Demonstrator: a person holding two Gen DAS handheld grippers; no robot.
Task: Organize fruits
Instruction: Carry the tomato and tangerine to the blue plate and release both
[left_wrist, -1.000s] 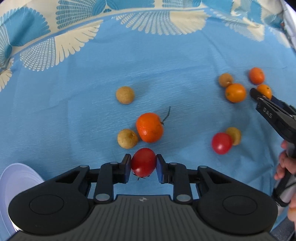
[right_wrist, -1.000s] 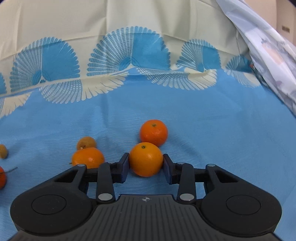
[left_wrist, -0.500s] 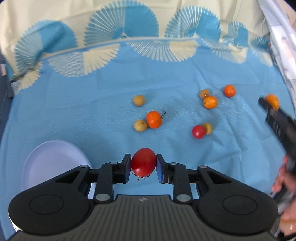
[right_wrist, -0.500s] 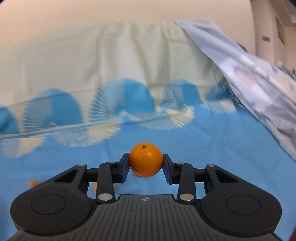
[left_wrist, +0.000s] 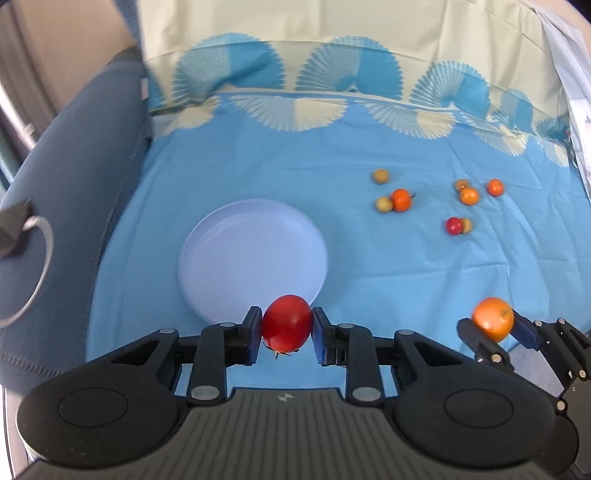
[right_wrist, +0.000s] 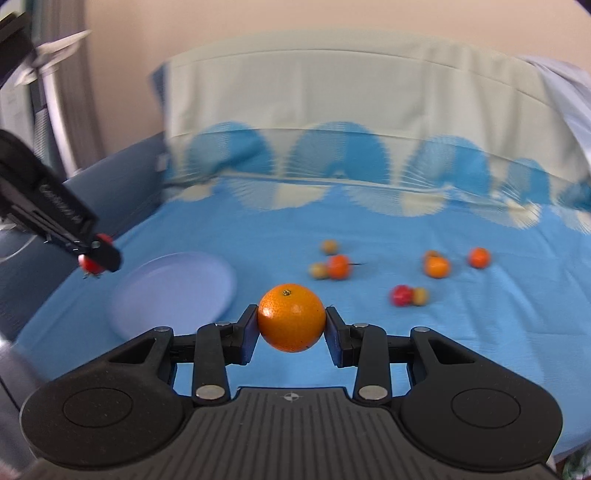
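Left wrist view: sits behind the left gripper (left_wrist: 287, 329), raised above the blue cloth (left_wrist: 369, 266), looking forward and down on the plate (left_wrist: 207, 258) close ahead. Right wrist view: behind the right gripper (right_wrist: 291, 322), lower angle, facing the same way, plate (right_wrist: 147, 295) to its left. Shared: plate, cloth, far scattered fruits (left_wrist: 463, 195); each view catches the other gripper.

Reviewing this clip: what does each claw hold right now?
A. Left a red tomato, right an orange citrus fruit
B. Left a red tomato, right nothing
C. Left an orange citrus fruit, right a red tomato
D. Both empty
A: the left claw is clamped on the round red tomato, and the right claw grips the round orange citrus fruit, both held above the blue tablecloth.
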